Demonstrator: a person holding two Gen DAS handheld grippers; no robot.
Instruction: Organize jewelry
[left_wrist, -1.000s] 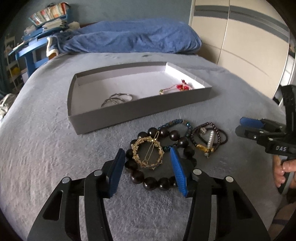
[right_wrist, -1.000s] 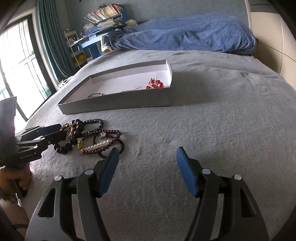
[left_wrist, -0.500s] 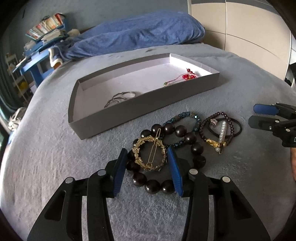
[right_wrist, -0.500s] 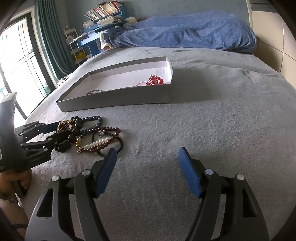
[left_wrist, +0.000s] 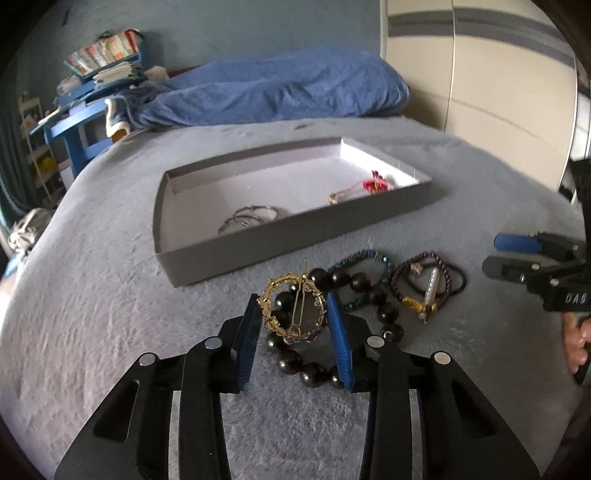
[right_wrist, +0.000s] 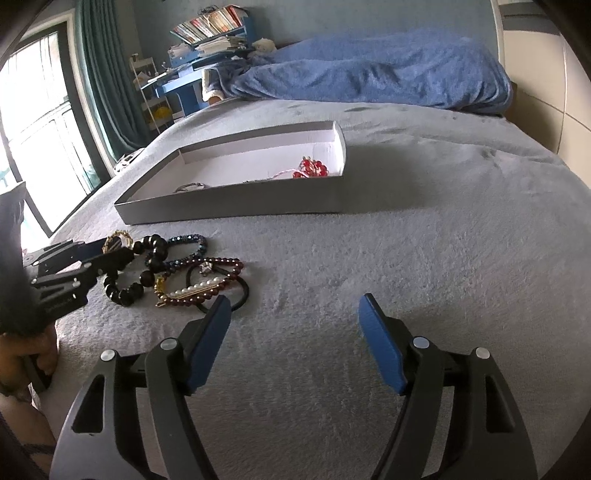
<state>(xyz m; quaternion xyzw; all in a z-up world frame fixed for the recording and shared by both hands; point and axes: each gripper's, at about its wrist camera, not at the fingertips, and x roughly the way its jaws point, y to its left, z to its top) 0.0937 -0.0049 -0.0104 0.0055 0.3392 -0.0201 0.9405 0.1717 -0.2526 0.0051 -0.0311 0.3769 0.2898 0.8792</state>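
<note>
Gold wreath-shaped hair clip (left_wrist: 293, 310) sits between the blue pads of the left gripper (left_wrist: 295, 328), which has narrowed onto it, both pads touching its rim. The clip is tilted above the black bead bracelet (left_wrist: 314, 365) on the grey bed (left_wrist: 92, 295). Just right of it lie a blue bead bracelet (left_wrist: 364, 256) and a dark red bead bracelet with a pearl bar (left_wrist: 430, 286). Beyond them stands the grey tray (left_wrist: 295, 236), holding silver bangles (left_wrist: 247, 219) at its left and a red bead piece (left_wrist: 373, 184) at its right. A blue blanket (left_wrist: 277, 92) lies at the head of the bed.

From the right wrist, the right gripper (right_wrist: 293, 325) is spread wide and holds nothing, hovering over bare bed (right_wrist: 443, 258). The jewelry pile is near its left pad: the pearl bar clip (right_wrist: 201, 290) closest, the black beads (right_wrist: 147, 266) farther left, where the left gripper (right_wrist: 110, 247) grips the gold clip (right_wrist: 118, 236). The tray (right_wrist: 236, 206) is behind.
</note>
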